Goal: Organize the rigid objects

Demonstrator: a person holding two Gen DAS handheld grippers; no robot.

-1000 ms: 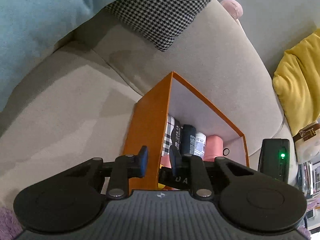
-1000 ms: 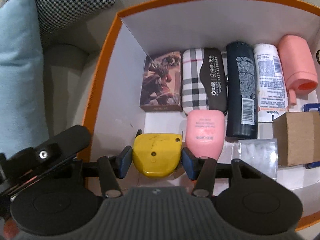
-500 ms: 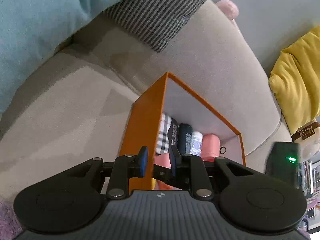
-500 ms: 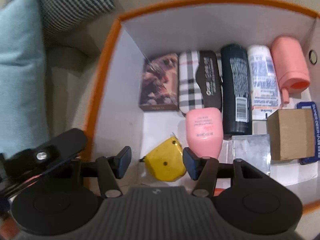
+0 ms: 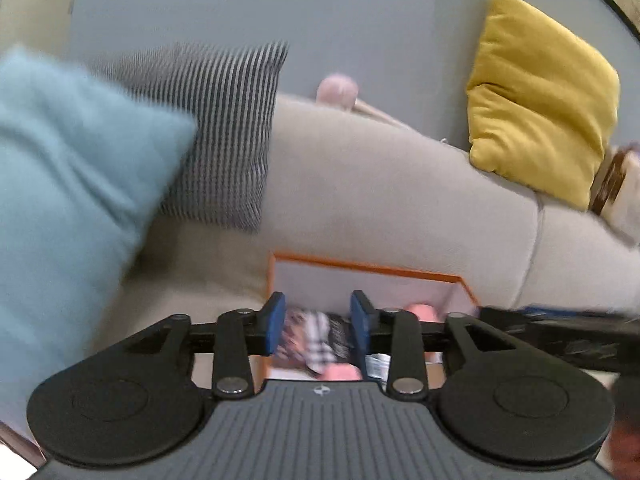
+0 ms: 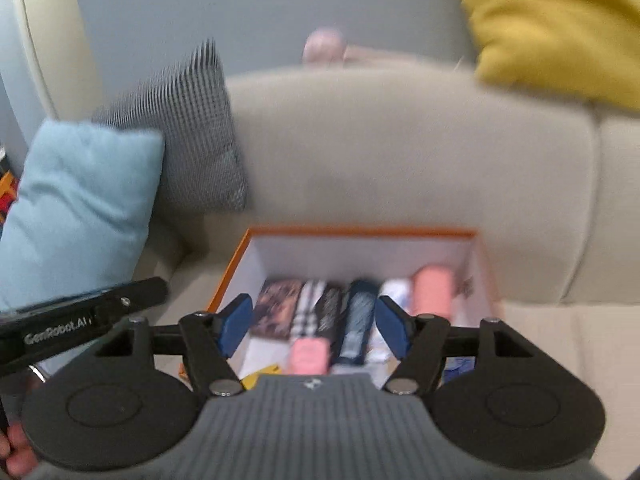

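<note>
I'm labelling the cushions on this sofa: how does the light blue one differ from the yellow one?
The light blue cushion sits at the sofa's left end, down on the seat; the yellow cushion sits to the right, up on top of the backrest. The light blue cushion overlaps a black-and-white patterned cushion; no other cushion touches the yellow cushion. The yellow cushion shows deep creases; the light blue cushion looks smoother. Both are plain, single-colour and squarish.
</note>
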